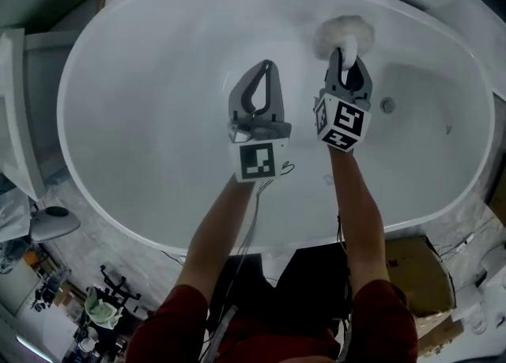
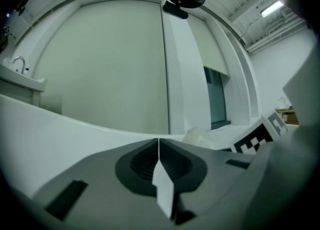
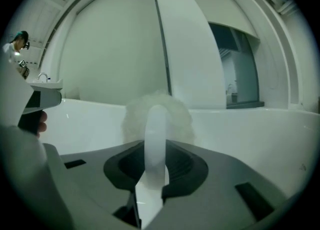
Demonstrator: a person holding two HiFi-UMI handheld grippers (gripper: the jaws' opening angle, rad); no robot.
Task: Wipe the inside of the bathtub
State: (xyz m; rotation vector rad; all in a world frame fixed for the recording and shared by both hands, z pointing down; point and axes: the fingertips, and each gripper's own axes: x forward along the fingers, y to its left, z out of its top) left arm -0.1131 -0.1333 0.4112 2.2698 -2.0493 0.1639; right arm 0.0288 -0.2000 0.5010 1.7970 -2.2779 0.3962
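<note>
A white oval bathtub (image 1: 142,45) fills the head view. My right gripper (image 1: 347,59) is shut on the white handle of a fluffy white duster (image 1: 344,34), whose head presses against the tub's far inner wall. In the right gripper view the duster (image 3: 157,116) stands upright between the jaws, its handle (image 3: 154,154) pinched. My left gripper (image 1: 266,69) hovers over the tub's middle, to the left of the right one, shut with nothing in it. In the left gripper view its jaws (image 2: 159,146) meet in a thin line.
A round drain (image 1: 387,104) sits on the tub floor to the right of the right gripper. Cardboard boxes (image 1: 419,274) lie on the floor at lower right, clutter (image 1: 95,306) at lower left. A washbasin with tap (image 2: 20,71) shows beyond the tub rim.
</note>
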